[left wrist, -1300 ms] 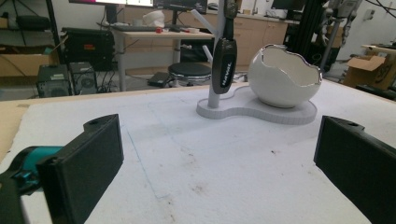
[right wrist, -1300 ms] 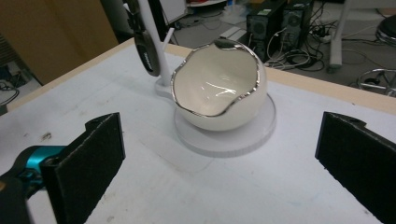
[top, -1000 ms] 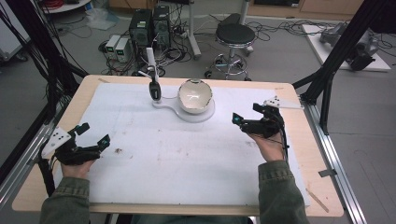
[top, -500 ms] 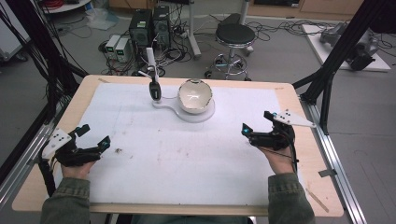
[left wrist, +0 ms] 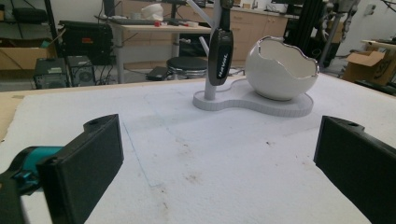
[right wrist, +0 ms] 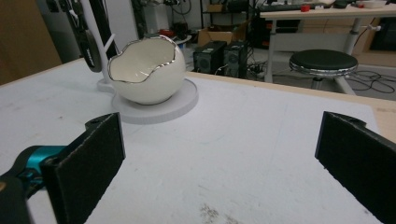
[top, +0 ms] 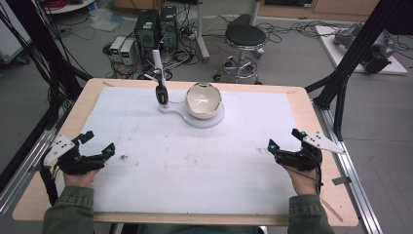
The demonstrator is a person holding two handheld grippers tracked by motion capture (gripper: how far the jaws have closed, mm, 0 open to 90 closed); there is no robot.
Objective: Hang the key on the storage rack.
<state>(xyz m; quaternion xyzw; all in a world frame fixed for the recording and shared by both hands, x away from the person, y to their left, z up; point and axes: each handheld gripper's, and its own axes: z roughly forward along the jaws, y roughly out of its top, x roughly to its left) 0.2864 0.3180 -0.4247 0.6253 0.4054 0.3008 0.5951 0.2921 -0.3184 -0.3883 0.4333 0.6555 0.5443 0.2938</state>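
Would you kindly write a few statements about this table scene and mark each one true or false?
1. Both the left tool and the right tool are open. True.
2. The bowl sits on the white stand. True.
3. The right tool grips the bowl. False: it is held apart from it, near the table's right edge, holding nothing.
4. The dark device lies flat on the sheet. False: it hangs upright on the stand's post.
5. The bowl has a smooth round rim. False: its rim is jagged, like a cracked eggshell.
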